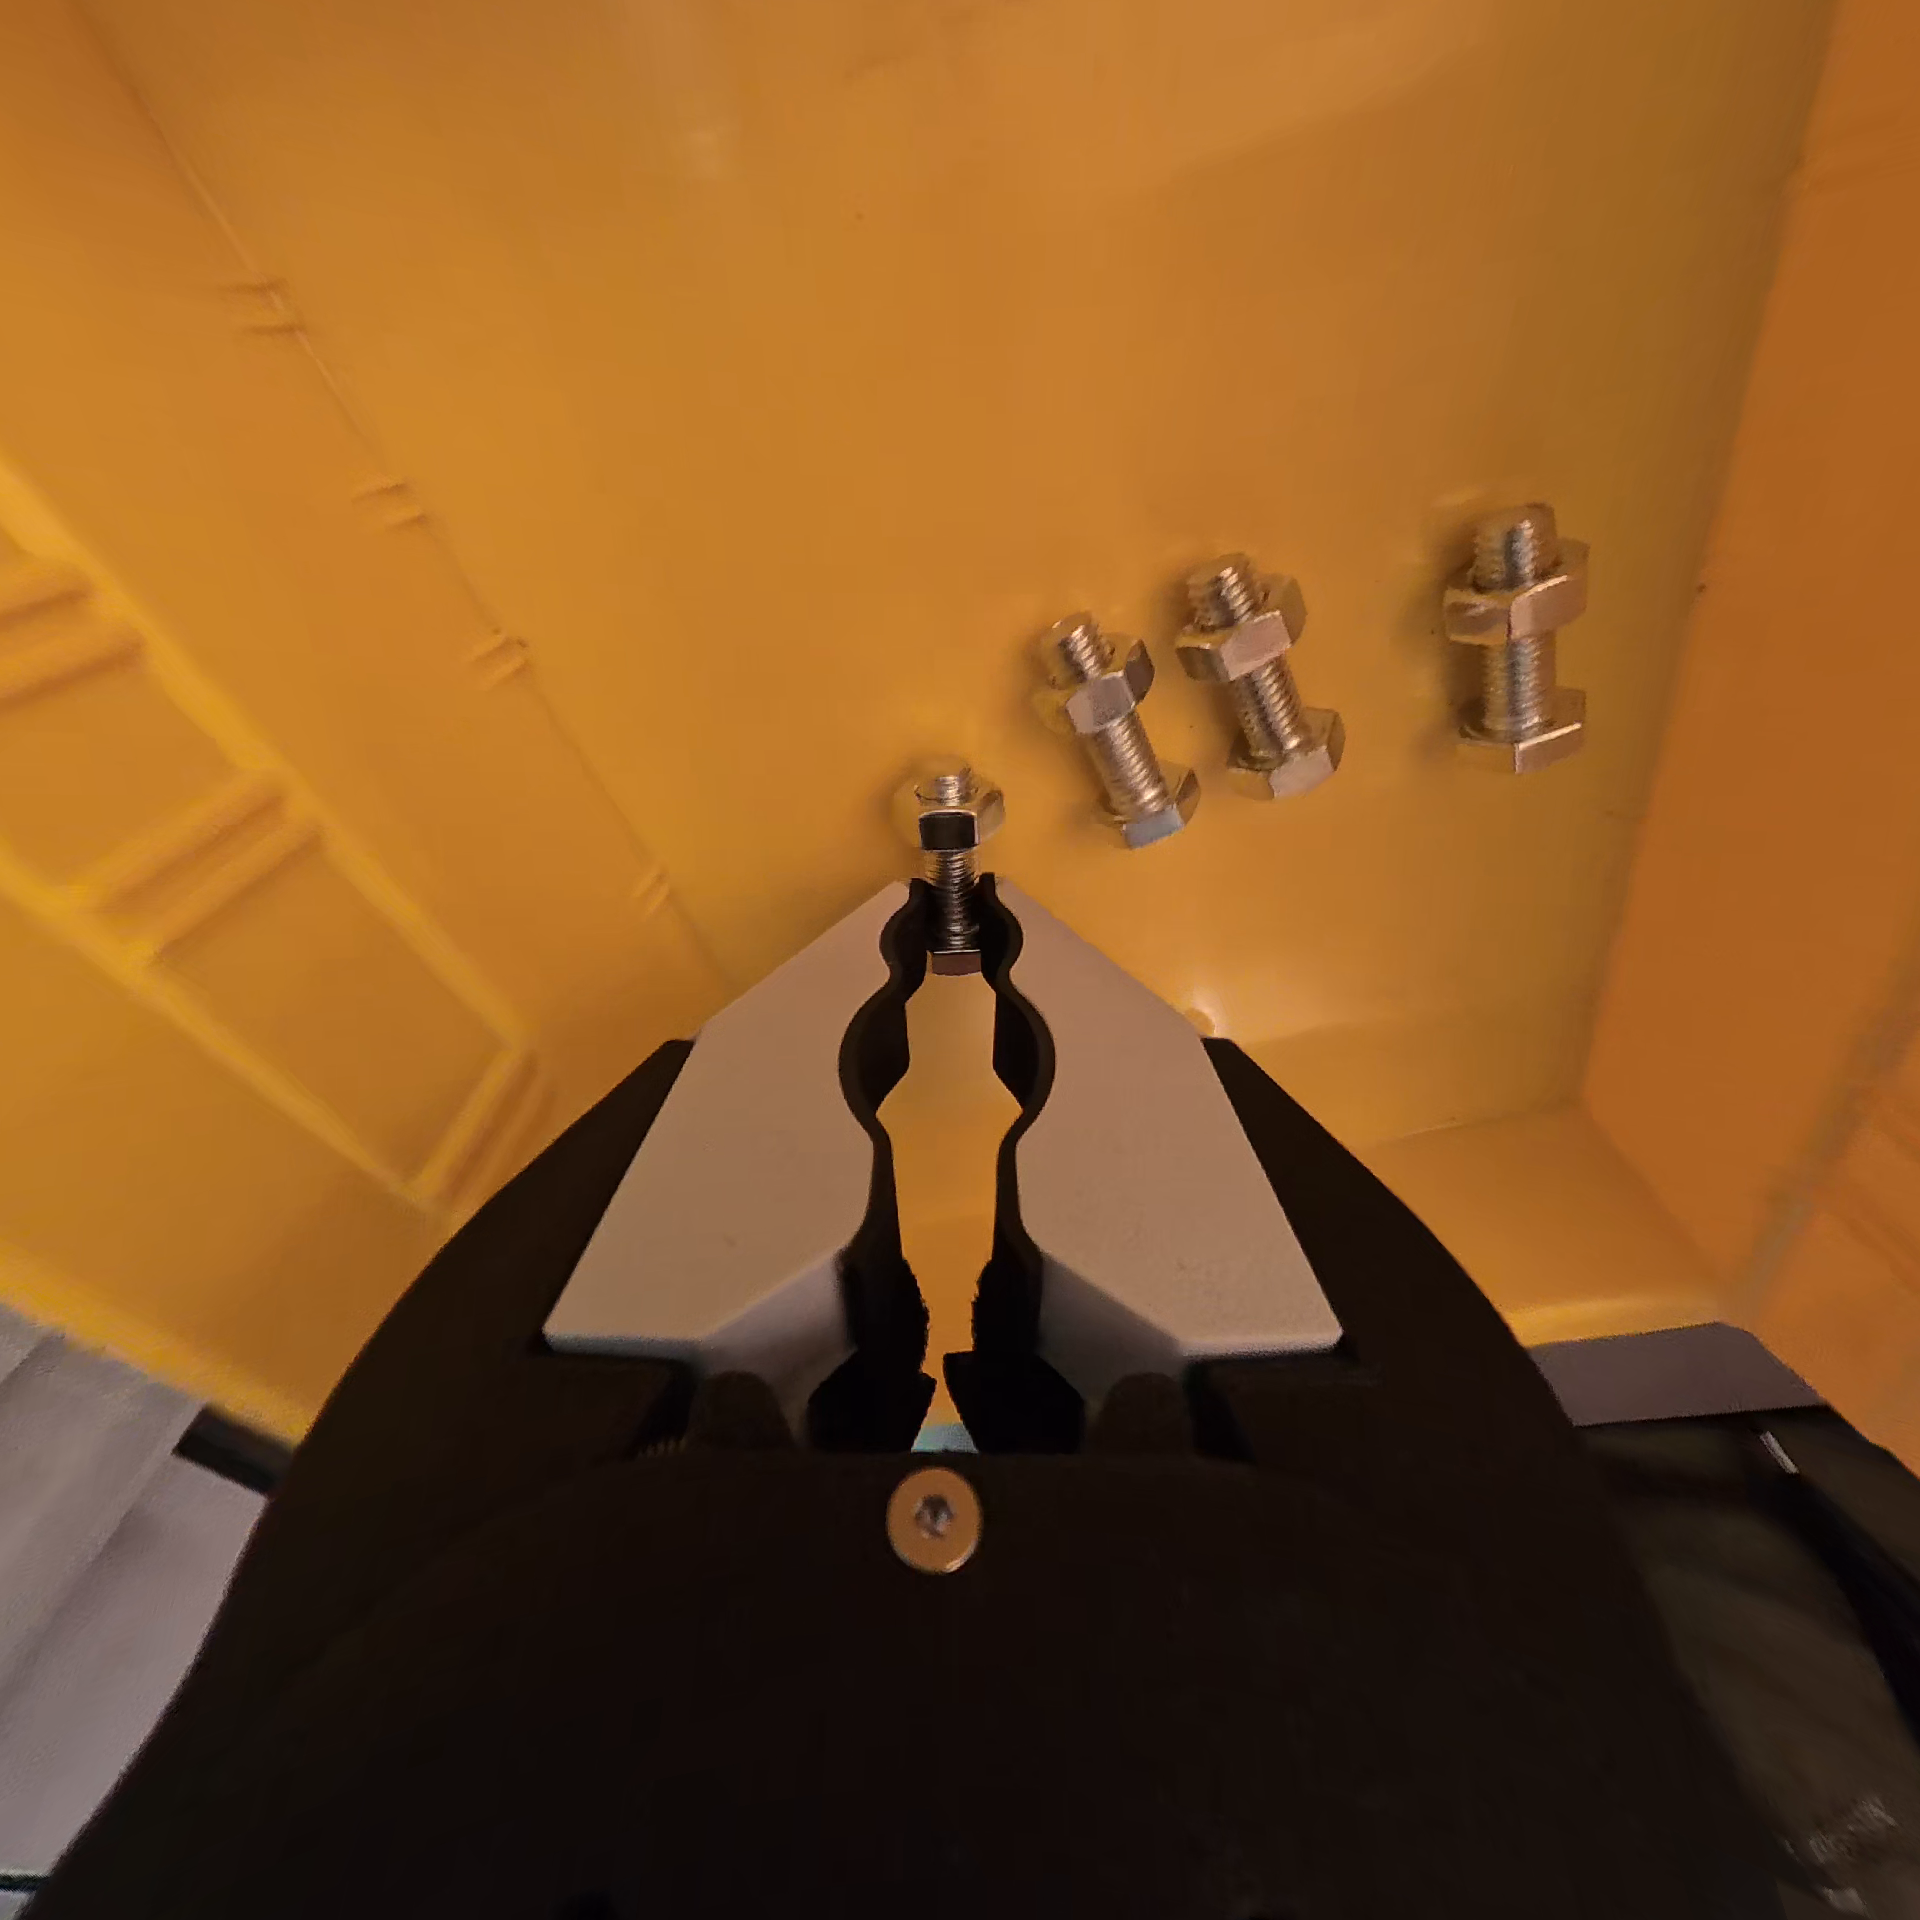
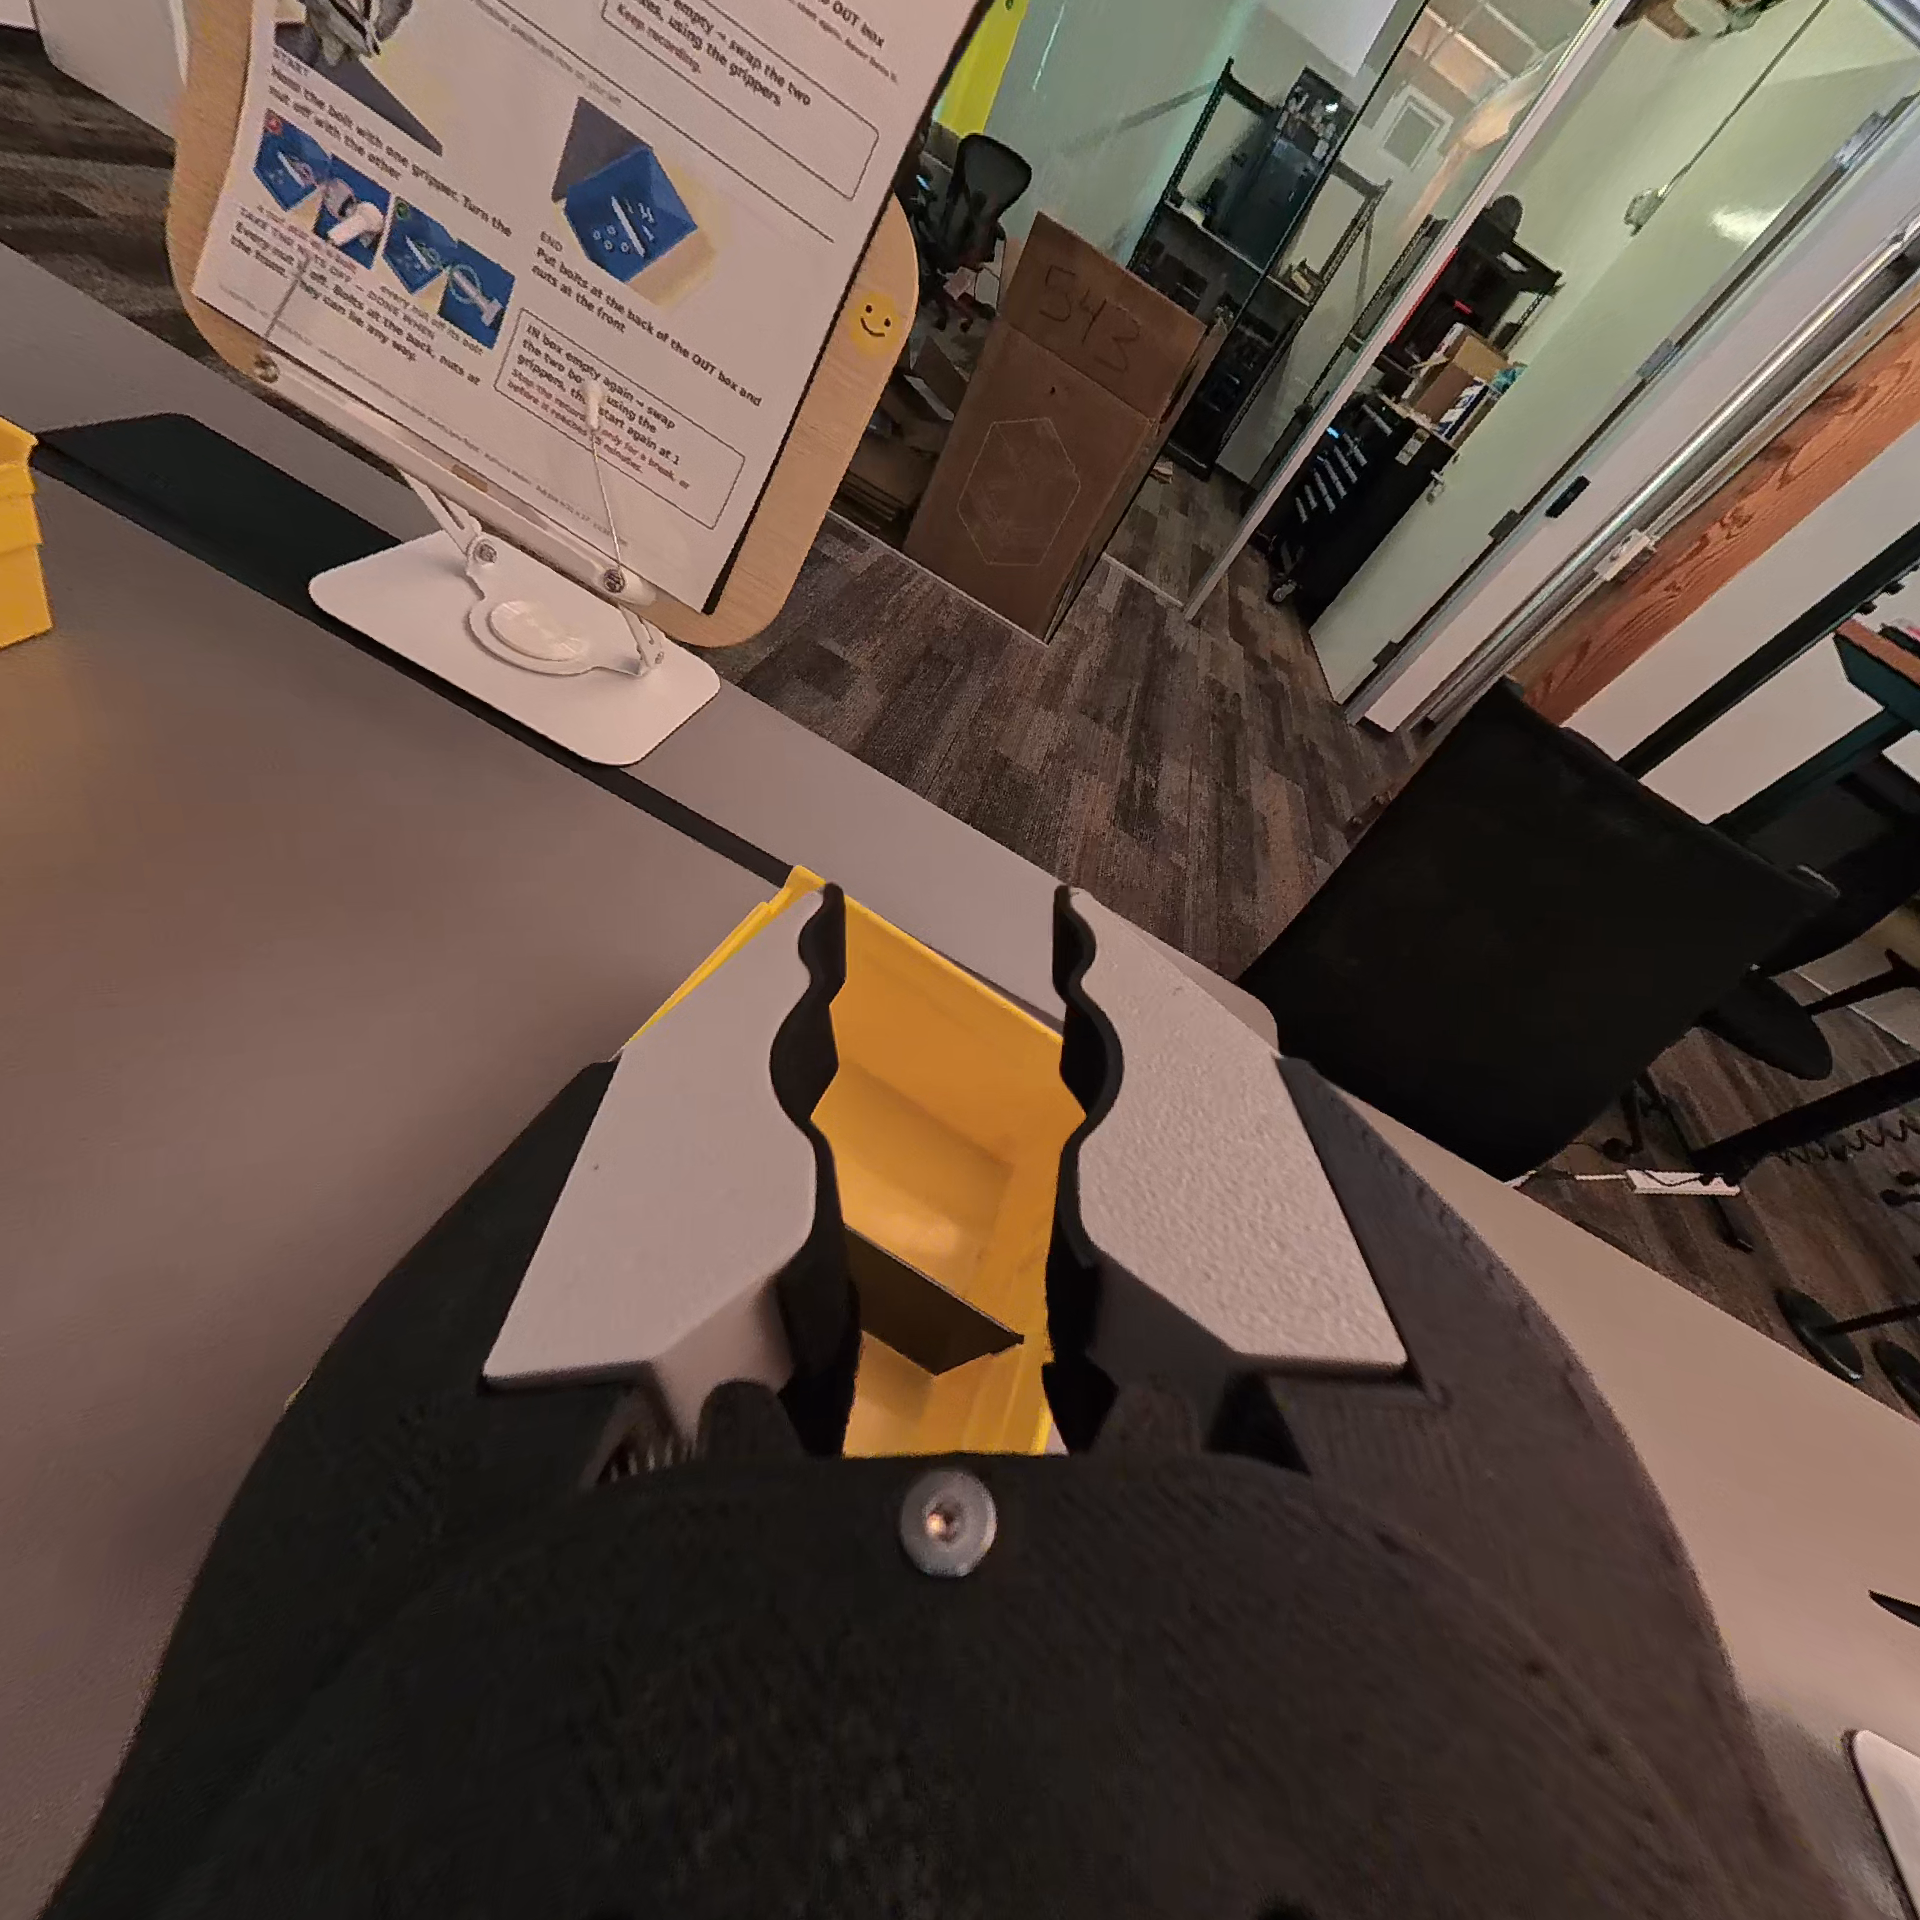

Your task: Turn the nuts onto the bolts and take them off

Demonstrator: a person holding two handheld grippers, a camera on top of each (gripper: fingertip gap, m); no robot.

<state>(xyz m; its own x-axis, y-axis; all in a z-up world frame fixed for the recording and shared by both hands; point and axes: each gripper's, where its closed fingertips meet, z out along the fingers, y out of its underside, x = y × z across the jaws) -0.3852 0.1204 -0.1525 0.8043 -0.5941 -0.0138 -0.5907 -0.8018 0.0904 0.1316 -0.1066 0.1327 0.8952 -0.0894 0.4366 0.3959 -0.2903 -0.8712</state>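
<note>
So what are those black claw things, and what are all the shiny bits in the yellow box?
The claws are grippers, two-fingered pinchers that a person holds, one in each hand. Each carries a small camera looking out along its fingers, so each picture is that gripper's own view.

In the left wrist view, the left gripper reaches into a yellow bin and pinches a small bolt with a nut on it. Three bigger bolts lie on the bin floor, each wearing nuts.

In the right wrist view, the right gripper is open and holds nothing. It hangs over another yellow bin on a grey table. Behind stands an instruction sheet on a stand.
</note>
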